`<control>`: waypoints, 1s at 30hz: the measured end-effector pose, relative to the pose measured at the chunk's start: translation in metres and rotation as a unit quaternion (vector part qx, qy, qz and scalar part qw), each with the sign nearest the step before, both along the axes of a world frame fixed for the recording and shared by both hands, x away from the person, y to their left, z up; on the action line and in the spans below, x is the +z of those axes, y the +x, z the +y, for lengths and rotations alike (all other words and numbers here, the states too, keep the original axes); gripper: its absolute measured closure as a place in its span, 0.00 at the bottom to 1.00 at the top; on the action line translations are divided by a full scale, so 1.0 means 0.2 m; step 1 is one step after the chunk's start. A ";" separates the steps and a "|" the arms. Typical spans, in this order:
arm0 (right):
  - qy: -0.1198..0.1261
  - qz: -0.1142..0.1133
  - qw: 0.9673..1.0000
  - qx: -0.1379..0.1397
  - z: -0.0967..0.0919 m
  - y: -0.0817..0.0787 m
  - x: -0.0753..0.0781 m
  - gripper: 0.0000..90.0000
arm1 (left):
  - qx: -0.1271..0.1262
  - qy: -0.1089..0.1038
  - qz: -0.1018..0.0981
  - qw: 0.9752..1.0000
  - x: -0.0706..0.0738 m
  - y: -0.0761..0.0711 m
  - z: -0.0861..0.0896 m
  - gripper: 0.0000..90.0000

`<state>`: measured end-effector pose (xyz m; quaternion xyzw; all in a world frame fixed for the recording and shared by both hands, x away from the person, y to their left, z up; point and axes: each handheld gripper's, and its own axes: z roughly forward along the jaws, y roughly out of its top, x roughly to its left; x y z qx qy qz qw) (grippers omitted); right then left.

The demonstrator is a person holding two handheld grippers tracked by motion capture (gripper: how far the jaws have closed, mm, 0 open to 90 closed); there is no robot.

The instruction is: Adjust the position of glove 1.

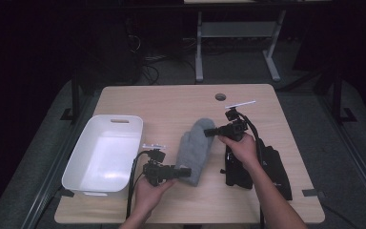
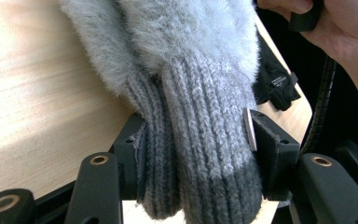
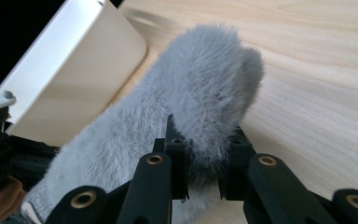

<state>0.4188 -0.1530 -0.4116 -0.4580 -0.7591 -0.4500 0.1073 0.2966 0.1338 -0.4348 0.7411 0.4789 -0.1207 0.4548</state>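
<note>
High view: grey mitten flat on the table, between white tub and black glove; left tool at its cuff, right tool at its tip.

Left gripper view: ribbed cuff pinched between both pads.

Right gripper view: fuzzy tip (thumb lobe too) clamped.

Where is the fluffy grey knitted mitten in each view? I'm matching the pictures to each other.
High view: the fluffy grey knitted mitten lies mid-table between the grippers.
Left gripper view: its ribbed cuff sits pinched between the jaws, centre.
Right gripper view: its fuzzy tip rises between the jaws, centre.
Shared landmark: the white plastic bin, left of the mitten in the high view, upper left in the right gripper view; the left gripper view lacks it.
</note>
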 end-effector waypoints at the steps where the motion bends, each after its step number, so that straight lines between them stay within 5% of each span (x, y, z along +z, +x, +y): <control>1: 0.004 0.000 1.000 -0.001 0.00 0.00 0.01 0.85 | -0.002 0.000 -0.001 1.000 0.01 0.00 0.00 0.51; 30: 0.073 -0.026 0.997 -0.004 0.06 -0.03 0.29 0.84 | 0.009 -0.013 -0.057 0.998 0.26 -0.05 0.12 0.51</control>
